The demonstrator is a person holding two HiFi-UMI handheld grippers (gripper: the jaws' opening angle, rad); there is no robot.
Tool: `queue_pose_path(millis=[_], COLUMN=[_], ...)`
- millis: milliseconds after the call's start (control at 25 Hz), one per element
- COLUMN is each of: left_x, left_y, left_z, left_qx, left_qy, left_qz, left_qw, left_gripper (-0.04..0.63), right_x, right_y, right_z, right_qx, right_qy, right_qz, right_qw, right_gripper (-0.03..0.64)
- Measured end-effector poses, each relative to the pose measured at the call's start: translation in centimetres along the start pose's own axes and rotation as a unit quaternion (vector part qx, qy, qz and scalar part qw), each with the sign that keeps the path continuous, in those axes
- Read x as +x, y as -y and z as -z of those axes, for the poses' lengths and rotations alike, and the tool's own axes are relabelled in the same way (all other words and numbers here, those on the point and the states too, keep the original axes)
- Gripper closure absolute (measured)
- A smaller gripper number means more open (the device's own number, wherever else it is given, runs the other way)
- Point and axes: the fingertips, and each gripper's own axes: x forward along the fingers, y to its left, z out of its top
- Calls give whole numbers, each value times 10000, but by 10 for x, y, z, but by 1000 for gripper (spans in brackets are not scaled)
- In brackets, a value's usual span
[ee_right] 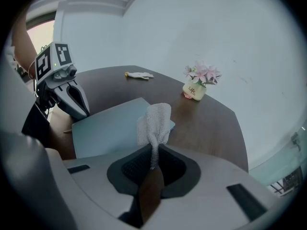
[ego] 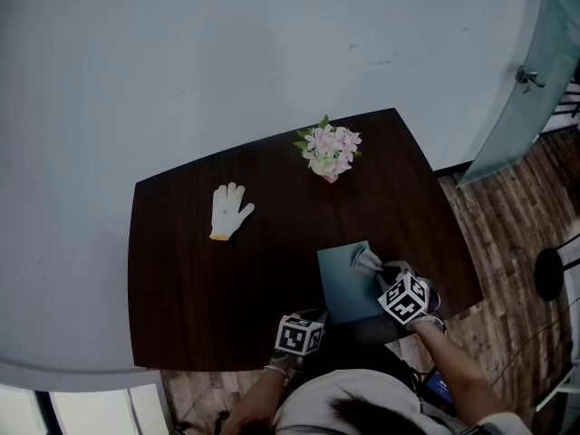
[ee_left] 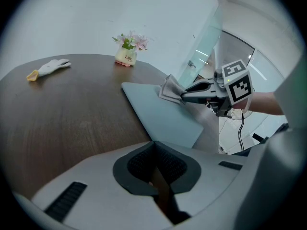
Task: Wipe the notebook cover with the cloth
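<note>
right gripper clamps the bunched end of a soft, limp white knit cloth drooping onto the flat pale-blue notebook cover just ahead; left gripper, jaws together and empty, hovers beside its near corner.

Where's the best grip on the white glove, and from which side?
Probably the yellow-edged cuff of the glove, from straight above: it lies flat on the table, and the cuff is its narrowest end, clear of the splayed fingers.
</note>
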Motion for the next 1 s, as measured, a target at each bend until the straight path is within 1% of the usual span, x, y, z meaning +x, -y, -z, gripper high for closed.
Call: queue_pose_path(millis=[160,280,520,800,1000], left_x=[0,1,0,-1,-2], left_y=[1,1,2,2,2], left_z=[1,2,2,3,3], left_qx=[-4,10,36,65,70], left_qy=[-5,0,22,44,54], left_qz=[-5,-29,-51,-79,-88], left_qw=[10000,10000,10000,9999,9999], left_gripper=[577,577,577,577,577], right_x=[-11,-17,-21,-11,-1], right_y=[0,-9,-45,-91,-115], right_z=[-10,-23,-49,-65,-70], right_qx=[325,350,120,-269,-542], right_qy=[293,509,806,840,745], right_qz=[42,-9,-331,-808,-1077], right_qw=[9990,9981,9961,9928,9899], right_gripper=[568,568,568,568,568])
